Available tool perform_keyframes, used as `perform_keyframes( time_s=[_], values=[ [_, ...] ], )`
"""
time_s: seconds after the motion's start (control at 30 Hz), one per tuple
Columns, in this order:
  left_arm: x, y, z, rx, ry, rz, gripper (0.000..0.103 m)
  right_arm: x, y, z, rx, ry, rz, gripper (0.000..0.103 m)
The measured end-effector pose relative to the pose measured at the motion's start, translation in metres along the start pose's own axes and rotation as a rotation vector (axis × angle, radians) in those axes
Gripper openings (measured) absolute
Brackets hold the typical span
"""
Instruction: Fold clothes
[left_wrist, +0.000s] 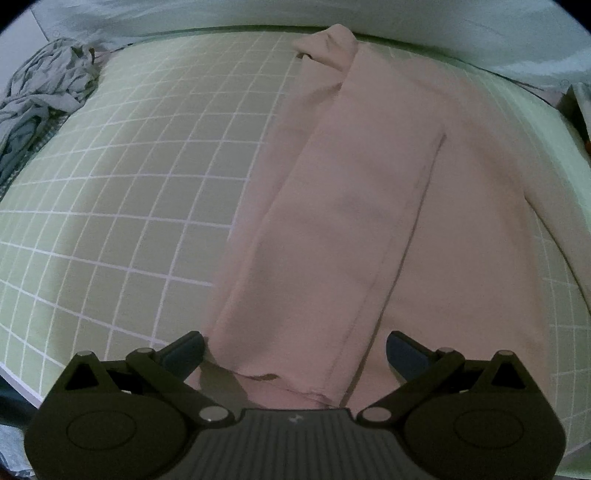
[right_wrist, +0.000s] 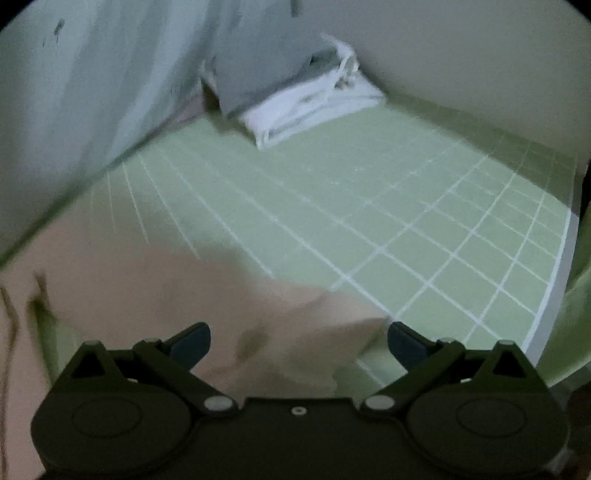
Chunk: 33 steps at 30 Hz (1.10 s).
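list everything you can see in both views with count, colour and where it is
pink garment: 1, pale pink, laid lengthwise on the mat, partly folded, near end between the left fingers
grid mat: 1, light green with white lines, covering the work surface
crumpled clothes: 1 heap, grey, far left edge of the mat
folded clothes: 1 stack, white with grey on top, far corner of the mat by the wall
wall: off-white, behind the mat
left hand-held gripper: 1, black with dark blue pads, open over the garment's near edge
right hand-held gripper: 1, black with dark blue pads, open over a garment corner
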<state>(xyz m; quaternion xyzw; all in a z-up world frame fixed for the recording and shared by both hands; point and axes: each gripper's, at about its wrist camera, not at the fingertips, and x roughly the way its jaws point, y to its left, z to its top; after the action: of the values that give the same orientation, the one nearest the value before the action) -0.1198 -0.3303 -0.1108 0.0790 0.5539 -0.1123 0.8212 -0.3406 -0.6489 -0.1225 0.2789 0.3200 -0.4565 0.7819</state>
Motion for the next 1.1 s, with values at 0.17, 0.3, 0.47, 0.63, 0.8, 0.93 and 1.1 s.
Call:
perform_keyframes(
  time_s=[0.17, 0.3, 0.47, 0.63, 0.8, 0.93, 1.1],
  values=[
    [-0.003, 0.003, 0.002, -0.018, -0.003, 0.009, 0.103, 0.010, 0.002, 0.003, -0.011, 0.011, 0.001, 0.089],
    [-0.008, 0.016, 0.003, -0.052, -0.024, 0.024, 0.103, 0.011, 0.009, 0.010, -0.045, 0.006, 0.009, 0.047],
    [-0.011, 0.032, 0.010, -0.068, -0.048, 0.035, 0.103, 0.007, 0.019, 0.016, -0.041, -0.006, 0.096, 0.015],
    [-0.010, 0.048, 0.022, -0.074, -0.058, 0.027, 0.103, -0.011, 0.055, 0.024, -0.066, -0.049, 0.217, 0.007],
    [-0.006, 0.068, 0.036, -0.056, -0.070, 0.020, 0.103, -0.035, 0.125, 0.022, -0.116, -0.032, 0.523, 0.006],
    [-0.003, 0.083, 0.051, -0.048, -0.084, 0.019, 0.103, -0.034, 0.181, 0.001, -0.022, 0.160, 0.915, 0.009],
    [-0.002, 0.087, 0.069, -0.031, -0.115, -0.014, 0.103, -0.035, 0.214, -0.024, -0.037, 0.259, 0.926, 0.082]
  ],
)
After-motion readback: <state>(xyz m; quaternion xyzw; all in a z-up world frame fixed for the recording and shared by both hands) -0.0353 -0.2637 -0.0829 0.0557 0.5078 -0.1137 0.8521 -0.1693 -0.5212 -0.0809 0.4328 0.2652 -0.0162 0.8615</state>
